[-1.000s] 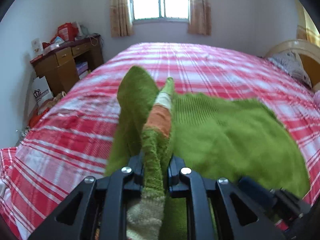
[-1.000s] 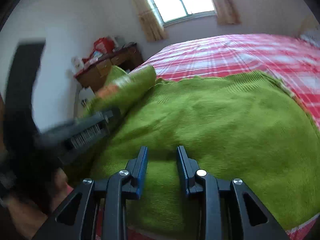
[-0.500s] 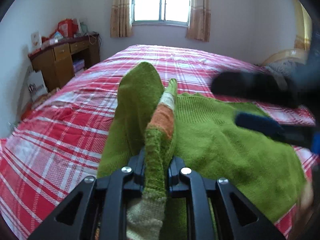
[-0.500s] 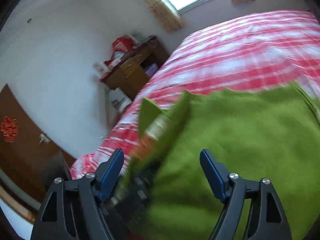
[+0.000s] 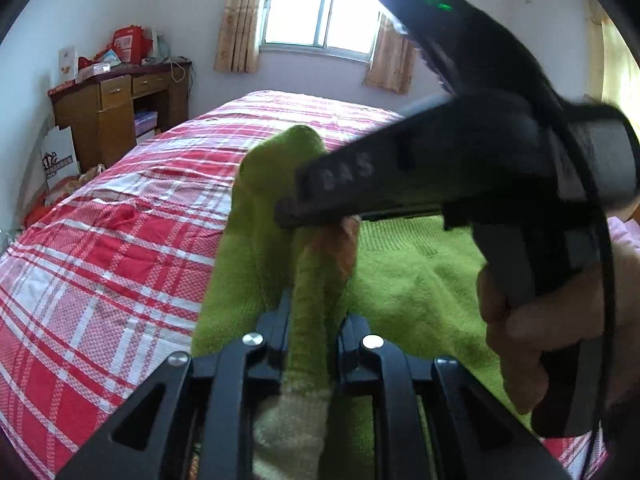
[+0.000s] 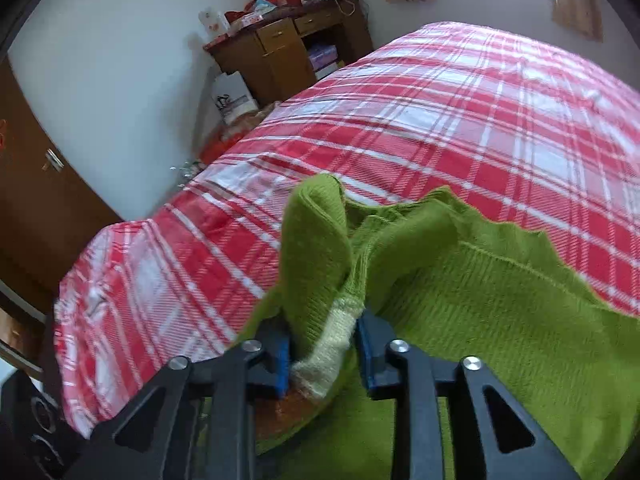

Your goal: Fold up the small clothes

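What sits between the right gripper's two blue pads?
The green sweater's striped sleeve cuff, bunched between the right gripper's pads, whose jaws have just been closing on it. The right wrist view shows it.

Daylight from blown-out window (image 5: 326, 10); fisheye edges dark, slight blur

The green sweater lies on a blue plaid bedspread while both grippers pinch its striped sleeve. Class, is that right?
Not quite: the bedspread is red and white plaid, not blue, as the right wrist view shows. The green sweater does lie on it, with the left gripper and right gripper both pinching the striped sleeve.
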Available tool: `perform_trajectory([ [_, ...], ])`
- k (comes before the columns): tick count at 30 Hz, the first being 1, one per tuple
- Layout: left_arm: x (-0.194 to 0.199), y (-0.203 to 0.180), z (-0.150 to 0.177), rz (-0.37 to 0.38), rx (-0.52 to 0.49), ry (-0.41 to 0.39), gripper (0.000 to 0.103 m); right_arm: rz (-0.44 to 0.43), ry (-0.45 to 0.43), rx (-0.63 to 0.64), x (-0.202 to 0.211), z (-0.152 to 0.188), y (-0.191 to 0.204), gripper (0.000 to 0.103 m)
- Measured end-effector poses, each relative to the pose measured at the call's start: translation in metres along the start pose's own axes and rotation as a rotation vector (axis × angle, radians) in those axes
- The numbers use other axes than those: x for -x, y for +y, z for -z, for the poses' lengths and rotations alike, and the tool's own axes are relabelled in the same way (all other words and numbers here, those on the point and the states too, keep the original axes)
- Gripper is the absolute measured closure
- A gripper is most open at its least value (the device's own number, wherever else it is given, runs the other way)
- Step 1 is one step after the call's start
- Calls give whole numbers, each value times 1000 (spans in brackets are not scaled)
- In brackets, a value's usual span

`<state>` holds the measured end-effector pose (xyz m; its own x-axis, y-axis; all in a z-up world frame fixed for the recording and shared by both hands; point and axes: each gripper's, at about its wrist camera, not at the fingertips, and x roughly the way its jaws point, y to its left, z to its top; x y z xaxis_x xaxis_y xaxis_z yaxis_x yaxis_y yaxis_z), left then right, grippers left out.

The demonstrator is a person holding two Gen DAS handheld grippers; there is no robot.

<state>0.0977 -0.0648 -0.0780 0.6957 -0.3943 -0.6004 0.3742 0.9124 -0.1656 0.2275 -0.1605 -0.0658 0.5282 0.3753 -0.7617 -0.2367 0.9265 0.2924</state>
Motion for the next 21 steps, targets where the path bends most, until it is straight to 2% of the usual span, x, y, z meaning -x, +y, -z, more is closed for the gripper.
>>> perform_trajectory([
  [2, 1, -4, 0, -14, -17, 4, 86, 3, -34, 7, 6, 8, -5, 87],
  [7, 15, -31, -4, -30, -110, -22, 86, -70, -114, -78, 36, 21, -26, 88],
  [14, 24, -87, -12, -18, -200, -36, 86, -108, -170, -124, 84, 29, -58, 88],
  [21, 8, -156, -8, 47, -300, -11, 86, -54, -190, -188, 121, 53, -117, 89],
])
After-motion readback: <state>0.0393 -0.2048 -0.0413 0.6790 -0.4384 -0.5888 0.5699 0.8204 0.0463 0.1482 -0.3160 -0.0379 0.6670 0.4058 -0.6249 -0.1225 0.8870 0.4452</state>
